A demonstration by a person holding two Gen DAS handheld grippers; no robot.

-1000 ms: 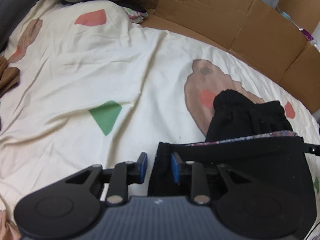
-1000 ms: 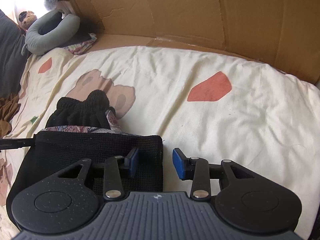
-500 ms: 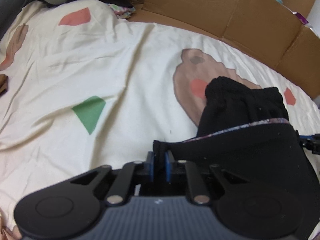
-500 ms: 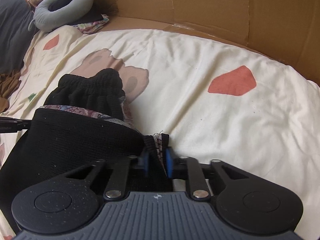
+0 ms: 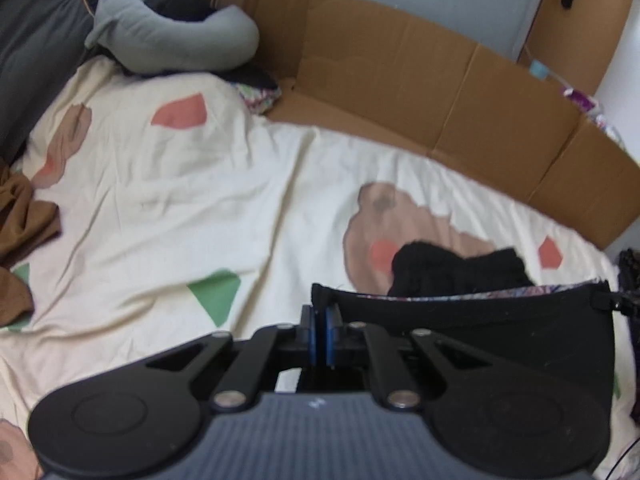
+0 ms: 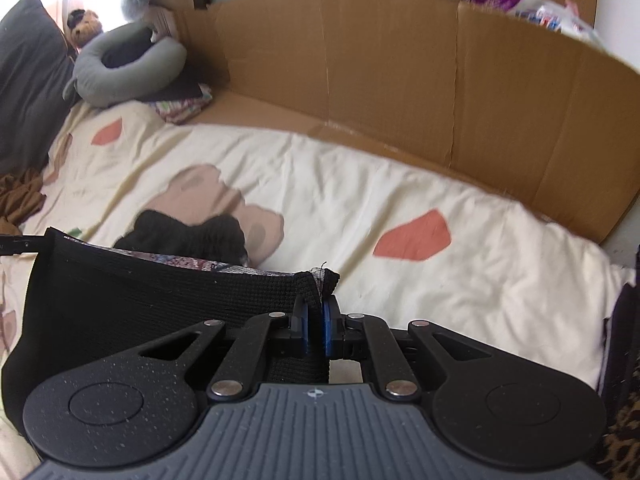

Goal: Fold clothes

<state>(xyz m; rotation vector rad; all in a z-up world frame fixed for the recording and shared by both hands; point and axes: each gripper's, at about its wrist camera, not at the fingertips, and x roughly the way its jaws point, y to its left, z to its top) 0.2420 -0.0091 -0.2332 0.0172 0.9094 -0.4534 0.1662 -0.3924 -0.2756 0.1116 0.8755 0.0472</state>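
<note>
Black knit garment (image 5: 480,332) stretched taut between both grippers, held above the cream patterned bed sheet (image 5: 180,200). Left gripper (image 5: 320,332) fingers pinch its left corner; right gripper (image 6: 315,326) fingers pinch its right corner. Bunched black hem droops ahead of fingers. Cardboard wall (image 6: 400,80) beyond, grey pillow (image 5: 172,36) far left.

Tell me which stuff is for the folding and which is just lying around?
For the folding:
- black garment, pinched at two corners
- left claw
- right claw
- bed sheet under it

Just lying around:
- grey cushion
- brown cloth
- cardboard
- teddy
</note>
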